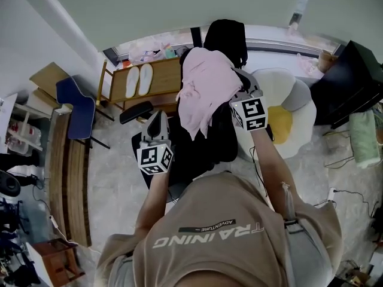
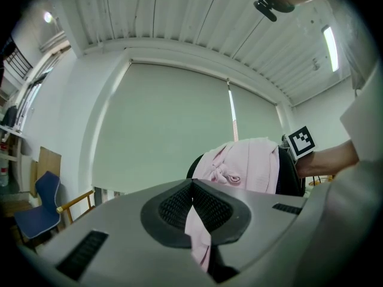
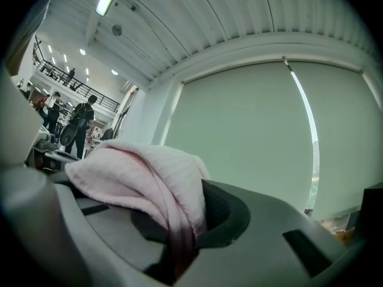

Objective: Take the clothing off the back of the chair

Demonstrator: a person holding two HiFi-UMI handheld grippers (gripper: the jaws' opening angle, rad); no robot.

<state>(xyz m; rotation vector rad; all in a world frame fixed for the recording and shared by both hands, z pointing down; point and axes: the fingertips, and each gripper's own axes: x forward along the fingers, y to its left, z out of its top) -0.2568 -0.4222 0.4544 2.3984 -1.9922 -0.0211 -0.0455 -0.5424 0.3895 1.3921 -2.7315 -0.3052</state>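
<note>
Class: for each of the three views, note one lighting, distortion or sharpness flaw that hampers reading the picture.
Head view: wide-angle bowing of straight lines; the black chair is too dark for detail. Left gripper view: black rounded corners, glare from the ceiling strip light. Right gripper view: ceiling slats bend into arcs; the pink garment sinks into shadow at the jaws.

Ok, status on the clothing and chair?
Left gripper, right gripper shut on pink garment. Garment draped over black chair back. Nothing visible blocking.
</note>
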